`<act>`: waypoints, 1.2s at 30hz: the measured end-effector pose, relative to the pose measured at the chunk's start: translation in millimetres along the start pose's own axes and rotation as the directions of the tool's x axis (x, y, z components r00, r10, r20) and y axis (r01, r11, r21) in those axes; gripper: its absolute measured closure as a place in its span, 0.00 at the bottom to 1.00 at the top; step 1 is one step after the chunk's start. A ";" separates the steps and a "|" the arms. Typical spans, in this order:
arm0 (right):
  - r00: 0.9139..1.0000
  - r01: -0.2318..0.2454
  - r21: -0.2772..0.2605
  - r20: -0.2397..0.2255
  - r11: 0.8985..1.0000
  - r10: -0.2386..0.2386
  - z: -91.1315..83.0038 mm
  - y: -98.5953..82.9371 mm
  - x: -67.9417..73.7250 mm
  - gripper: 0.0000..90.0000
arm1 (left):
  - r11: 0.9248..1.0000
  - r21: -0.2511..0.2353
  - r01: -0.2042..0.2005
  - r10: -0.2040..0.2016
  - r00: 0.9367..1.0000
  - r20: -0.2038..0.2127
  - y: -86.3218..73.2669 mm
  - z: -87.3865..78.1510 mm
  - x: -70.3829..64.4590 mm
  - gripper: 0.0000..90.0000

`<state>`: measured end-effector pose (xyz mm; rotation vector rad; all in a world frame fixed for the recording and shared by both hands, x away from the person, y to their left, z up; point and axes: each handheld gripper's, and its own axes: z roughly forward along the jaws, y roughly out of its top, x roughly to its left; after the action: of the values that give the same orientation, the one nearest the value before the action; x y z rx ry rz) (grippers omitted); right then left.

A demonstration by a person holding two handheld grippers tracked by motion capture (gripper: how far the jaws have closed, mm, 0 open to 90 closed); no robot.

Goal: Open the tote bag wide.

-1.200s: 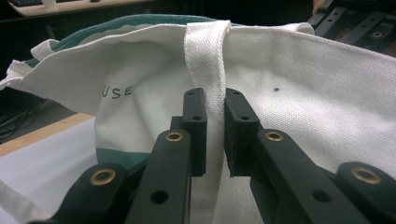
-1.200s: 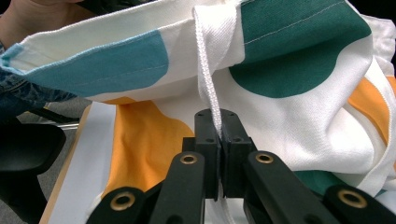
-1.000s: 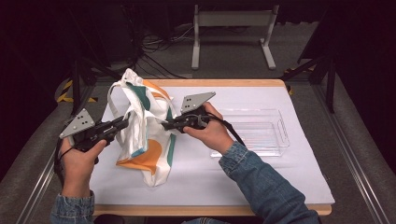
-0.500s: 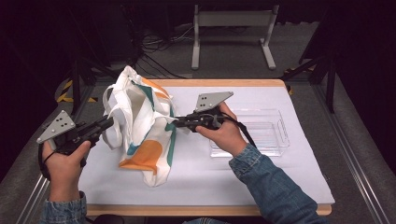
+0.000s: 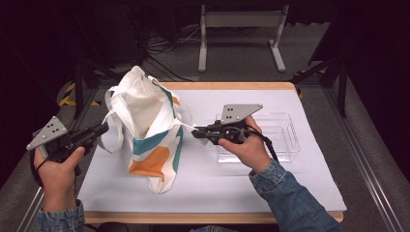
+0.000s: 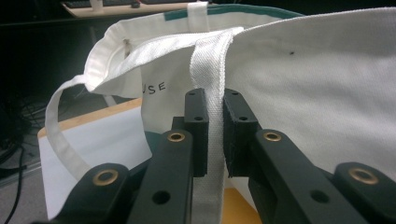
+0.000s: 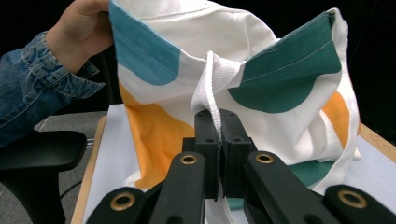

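Observation:
A white tote bag [image 5: 150, 140] with teal, blue and orange patches stands on the table's left half, its mouth pulled wide. My left gripper [image 5: 102, 129] is at the bag's left side, shut on a white handle strap [image 6: 212, 70] that runs between its pads [image 6: 214, 133]. On the bag's right side, my right gripper [image 5: 196, 133] is shut on the other handle strap [image 7: 212, 88], pinched tight between its pads [image 7: 218, 140]. The bag [image 7: 280, 70] hangs stretched between the two grippers. The person's left hand [image 7: 81, 28] appears behind the bag in the right gripper view.
A clear plastic tray [image 5: 285, 130] lies on the white mat [image 5: 270, 183] just right of my right hand. A metal stand [image 5: 239, 19] and cables are on the floor beyond the table. A black chair arm [image 7: 37, 154] sits off the table's near-left edge.
The two grippers have drawn apart, left one further left and right one further right, each keeping its strap. The bag's mouth has been pulled wider open.

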<state>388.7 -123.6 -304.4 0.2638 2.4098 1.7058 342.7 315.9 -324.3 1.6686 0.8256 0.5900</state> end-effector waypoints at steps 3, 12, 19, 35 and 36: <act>1.000 -0.003 0.003 0.003 1.000 0.003 -4.1 -4.1 4.1 0.97 | 1.000 0.008 0.003 -0.003 1.000 -0.008 -0.5 -2.9 2.4 0.91; 1.000 -0.015 0.026 0.001 1.000 0.015 -11.9 -18.2 13.6 0.97 | 0.998 0.035 0.047 -0.046 0.998 -0.031 -9.5 -9.8 16.2 0.91; 0.999 -0.031 0.032 0.010 0.999 0.031 -16.8 -28.4 15.9 0.97 | 0.998 0.020 0.066 -0.065 0.995 -0.069 -10.2 -14.9 19.5 0.91; 0.998 -0.058 0.070 -0.001 0.996 0.058 -21.4 -47.3 22.2 0.97 | 0.995 0.073 0.073 -0.069 0.996 -0.064 -12.0 -9.8 19.0 0.91; 0.998 -0.064 0.073 -0.003 0.995 0.064 -21.3 -49.6 22.3 0.97 | 0.993 0.092 0.073 -0.065 0.994 -0.090 -12.7 -10.1 20.0 0.91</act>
<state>359.8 -153.8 -345.2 0.3506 2.4965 1.6481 345.0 339.3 -334.9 1.7026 0.9840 0.5861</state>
